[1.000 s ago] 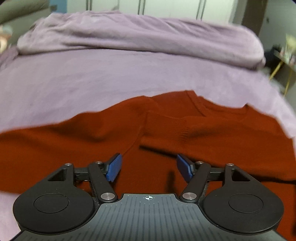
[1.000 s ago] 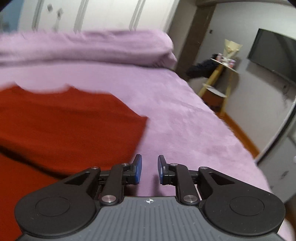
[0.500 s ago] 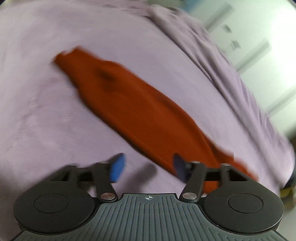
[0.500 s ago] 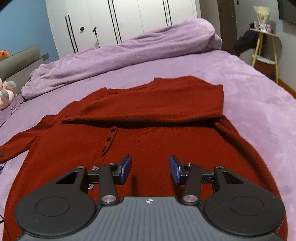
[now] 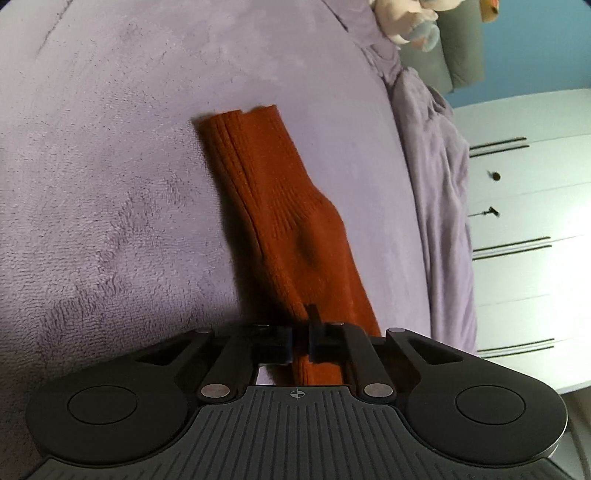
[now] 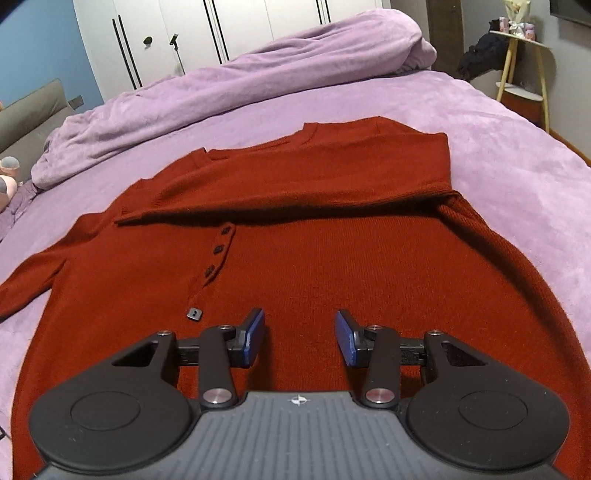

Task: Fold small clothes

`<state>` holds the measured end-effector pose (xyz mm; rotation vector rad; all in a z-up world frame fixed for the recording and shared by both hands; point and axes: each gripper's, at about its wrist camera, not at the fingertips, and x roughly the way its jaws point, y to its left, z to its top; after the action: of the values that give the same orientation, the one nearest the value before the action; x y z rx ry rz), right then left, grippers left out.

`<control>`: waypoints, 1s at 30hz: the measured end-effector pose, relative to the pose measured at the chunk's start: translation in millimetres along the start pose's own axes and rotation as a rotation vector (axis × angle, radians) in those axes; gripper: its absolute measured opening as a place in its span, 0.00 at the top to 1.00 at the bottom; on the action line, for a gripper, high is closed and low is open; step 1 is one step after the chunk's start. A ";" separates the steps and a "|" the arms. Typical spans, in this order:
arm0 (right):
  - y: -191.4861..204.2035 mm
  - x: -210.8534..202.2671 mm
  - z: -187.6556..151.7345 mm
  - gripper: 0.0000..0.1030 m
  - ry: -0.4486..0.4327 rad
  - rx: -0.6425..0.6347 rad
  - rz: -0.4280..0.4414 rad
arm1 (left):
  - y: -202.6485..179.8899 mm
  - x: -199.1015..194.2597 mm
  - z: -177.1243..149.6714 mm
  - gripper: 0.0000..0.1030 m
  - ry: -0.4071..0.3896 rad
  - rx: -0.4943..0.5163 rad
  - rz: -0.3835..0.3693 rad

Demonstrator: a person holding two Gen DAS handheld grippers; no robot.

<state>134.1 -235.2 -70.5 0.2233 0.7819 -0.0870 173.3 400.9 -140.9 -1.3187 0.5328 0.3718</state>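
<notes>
A rust-red knit sweater (image 6: 314,251) lies on the purple bed with its right sleeve folded across the chest and its buttons (image 6: 218,249) showing. Its left sleeve (image 5: 291,221) stretches out over the bed, ribbed cuff at the far end; this sleeve also shows at the left edge of the right wrist view (image 6: 33,277). My left gripper (image 5: 301,341) is shut on the left sleeve part-way along it. My right gripper (image 6: 300,338) is open and empty, hovering over the sweater's lower body.
A rumpled purple duvet (image 6: 229,85) runs along the far side of the bed (image 6: 517,155). White wardrobes (image 6: 207,26) stand behind it. A small side table (image 6: 524,62) stands at the right. A plush toy (image 5: 406,18) and grey headboard (image 5: 447,55) are beyond the sleeve.
My left gripper swung left from the sweater's body to the sleeve and closed on it. My right gripper turned from the bed's right side to over the sweater and opened wider.
</notes>
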 end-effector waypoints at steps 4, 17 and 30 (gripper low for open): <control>-2.1 2.8 -2.8 0.60 -0.006 0.000 -0.002 | -35.5 -14.9 -13.5 0.92 -0.046 0.245 0.041; -19.3 -8.2 -8.0 0.64 -0.015 0.056 0.045 | -233.5 -47.9 -271.5 0.83 0.130 1.160 -0.384; -17.0 24.4 64.9 0.58 -0.028 0.166 0.330 | -169.7 17.2 -298.3 0.55 0.216 1.177 0.027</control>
<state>193.2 -266.6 -46.0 0.5042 0.7011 0.1567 233.1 72.2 -60.3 -0.2058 0.7764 -0.0954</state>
